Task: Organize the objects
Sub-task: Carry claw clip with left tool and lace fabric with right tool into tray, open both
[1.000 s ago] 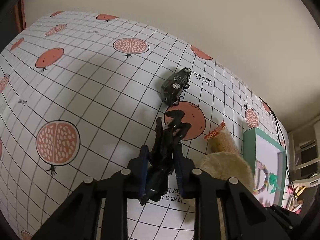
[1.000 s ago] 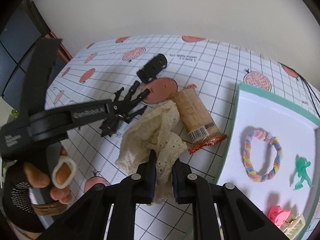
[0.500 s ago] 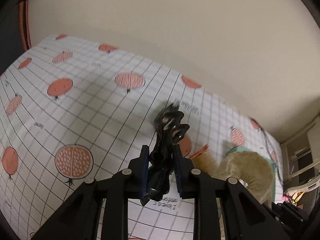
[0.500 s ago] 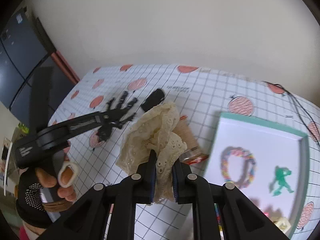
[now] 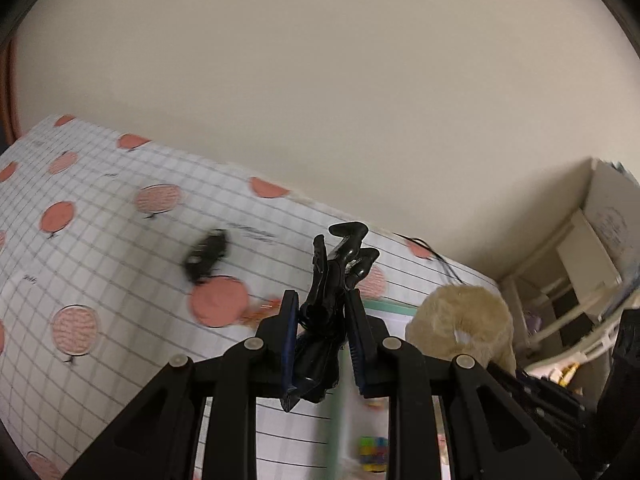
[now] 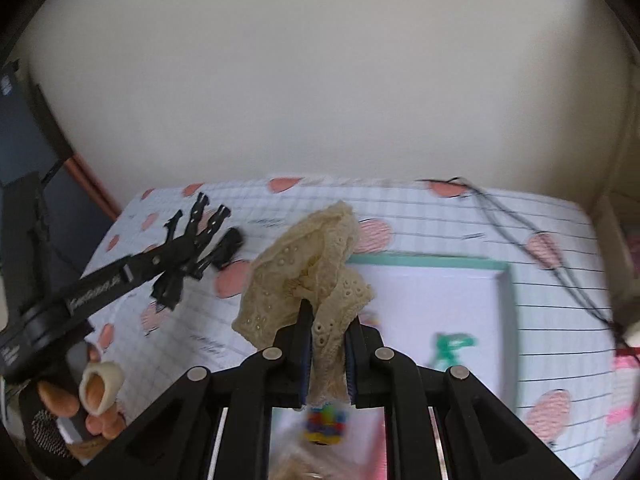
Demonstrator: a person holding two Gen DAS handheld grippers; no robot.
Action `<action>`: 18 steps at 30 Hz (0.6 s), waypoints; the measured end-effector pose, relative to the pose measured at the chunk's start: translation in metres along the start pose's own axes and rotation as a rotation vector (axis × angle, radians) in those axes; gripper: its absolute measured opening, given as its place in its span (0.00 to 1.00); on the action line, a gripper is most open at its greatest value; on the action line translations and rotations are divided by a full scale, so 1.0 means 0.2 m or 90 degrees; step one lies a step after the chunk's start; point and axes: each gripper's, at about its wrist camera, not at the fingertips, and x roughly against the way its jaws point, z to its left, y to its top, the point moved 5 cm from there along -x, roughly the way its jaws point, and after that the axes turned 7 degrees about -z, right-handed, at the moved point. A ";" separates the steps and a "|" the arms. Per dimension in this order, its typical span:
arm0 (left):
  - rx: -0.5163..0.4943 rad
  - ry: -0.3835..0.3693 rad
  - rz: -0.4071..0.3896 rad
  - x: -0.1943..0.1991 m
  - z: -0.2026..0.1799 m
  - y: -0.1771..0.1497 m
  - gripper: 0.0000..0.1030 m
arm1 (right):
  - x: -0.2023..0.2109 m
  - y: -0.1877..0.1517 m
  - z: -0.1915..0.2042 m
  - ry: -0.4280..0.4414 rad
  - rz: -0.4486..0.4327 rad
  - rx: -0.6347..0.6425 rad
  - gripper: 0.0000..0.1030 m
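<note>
My left gripper is shut on a black toy figure whose limbs stick out past the fingertips, held above the table. My right gripper is shut on a cream lace cloth, which hangs in a bunch over the near left part of the white tray with a teal rim. From the right wrist view the left gripper and its figure hover at the left, above a black toy car. The cloth also shows at the right of the left wrist view.
The tray holds a green toy figure and a multicoloured loop. The toy car and an orange-ended roll lie on the pomegranate-print tablecloth. A black cable trails at the back right. A person's hand holds the left gripper.
Both grippers have risen and tilted up toward the wall. The cloth has come off the table and moved right, over the tray. The left gripper has carried the figure rightwards.
</note>
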 end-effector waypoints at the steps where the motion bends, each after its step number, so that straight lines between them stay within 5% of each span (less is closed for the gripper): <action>1: -0.005 -0.005 0.000 0.00 -0.03 0.00 0.24 | 0.02 0.01 -0.03 -0.002 -0.004 -0.007 0.14; 10: -0.041 -0.065 0.030 -0.04 -0.34 -0.10 0.24 | 0.19 0.06 -0.33 -0.089 -0.041 -0.040 0.14; 18: -0.052 -0.074 0.057 -0.11 -0.40 -0.17 0.24 | 0.20 0.07 -0.46 -0.180 -0.040 -0.002 0.14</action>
